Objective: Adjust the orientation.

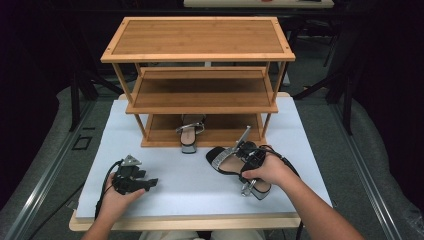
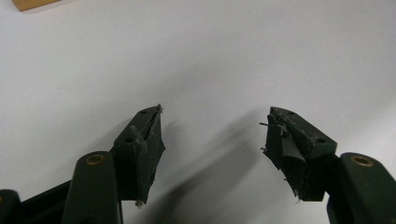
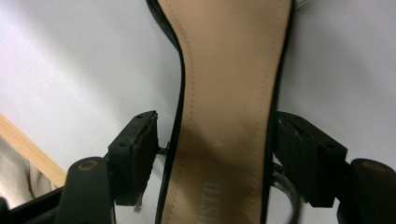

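A black heeled sandal [image 1: 219, 159] with a tan insole [image 3: 224, 93] lies on the white table mat at the right, toe toward the rack. My right gripper [image 1: 247, 162] comes down over its middle. Its jaws straddle the insole [image 3: 215, 135] and stand open, with a visible gap at the left pad [image 3: 142, 140]. A matching sandal [image 1: 190, 132] sits on the bottom shelf of the wooden rack [image 1: 200, 37], toe hanging over the front edge. At the front left my left gripper [image 1: 150, 183] rests low over bare mat, open with nothing between its jaws [image 2: 215, 126].
The three-tier bamboo rack stands at the back of the white mat [image 1: 175, 170]; its middle shelf [image 1: 200, 92] and top are bare. The table's wooden front edge [image 1: 185, 220] runs close below both hands. Dark floor and metal rails surround the table.
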The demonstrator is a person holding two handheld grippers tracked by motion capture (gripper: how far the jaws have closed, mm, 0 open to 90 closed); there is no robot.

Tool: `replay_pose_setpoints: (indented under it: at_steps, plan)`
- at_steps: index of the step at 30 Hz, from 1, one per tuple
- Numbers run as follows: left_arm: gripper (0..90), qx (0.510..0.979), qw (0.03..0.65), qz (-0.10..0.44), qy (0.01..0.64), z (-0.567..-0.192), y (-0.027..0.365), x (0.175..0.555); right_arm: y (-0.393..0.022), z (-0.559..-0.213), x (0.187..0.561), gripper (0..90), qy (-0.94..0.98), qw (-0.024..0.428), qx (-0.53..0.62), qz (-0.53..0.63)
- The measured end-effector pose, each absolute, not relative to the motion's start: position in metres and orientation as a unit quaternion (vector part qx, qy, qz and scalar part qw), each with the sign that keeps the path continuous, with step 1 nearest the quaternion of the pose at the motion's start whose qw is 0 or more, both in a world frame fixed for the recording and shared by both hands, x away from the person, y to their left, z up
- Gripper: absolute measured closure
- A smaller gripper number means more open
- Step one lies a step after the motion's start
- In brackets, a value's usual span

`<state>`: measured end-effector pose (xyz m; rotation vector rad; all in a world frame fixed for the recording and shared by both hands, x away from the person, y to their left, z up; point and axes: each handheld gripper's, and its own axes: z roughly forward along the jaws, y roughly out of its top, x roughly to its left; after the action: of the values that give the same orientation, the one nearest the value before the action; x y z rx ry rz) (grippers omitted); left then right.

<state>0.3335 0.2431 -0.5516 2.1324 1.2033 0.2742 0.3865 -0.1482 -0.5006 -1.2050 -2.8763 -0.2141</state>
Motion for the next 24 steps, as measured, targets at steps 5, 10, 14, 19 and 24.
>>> replay_pose_setpoints:
  at_steps: [5, 10, 14, 19, 24]
  plan:
    - [36.2, 0.816, 0.333, 0.104, 0.461, -0.5517, 0.2437, 0.3331, -0.141, -0.5071, 0.3853, 30.5, -0.925, -0.005, -0.379, -0.041]
    - [36.2, 0.817, 0.333, 0.104, 0.46, -0.5519, 0.2435, 0.3331, -0.1417, -0.5087, 0.3884, 35.4, -0.921, -0.005, -0.388, -0.036]
    - [36.2, 0.817, 0.334, 0.102, 0.459, -0.5518, 0.2442, 0.3335, -0.1422, -0.5087, 0.3886, 38.0, -0.915, -0.007, -0.402, -0.04]
    - [36.1, 0.815, 0.336, 0.102, 0.461, -0.5521, 0.2438, 0.3333, -0.1411, -0.5081, 0.3878, 39.6, -0.912, -0.015, -0.408, -0.036]
    - [36.2, 0.814, 0.337, 0.101, 0.462, -0.5522, 0.2444, 0.3333, -0.1427, -0.5063, 0.3868, 41.6, -0.905, -0.019, -0.423, -0.045]
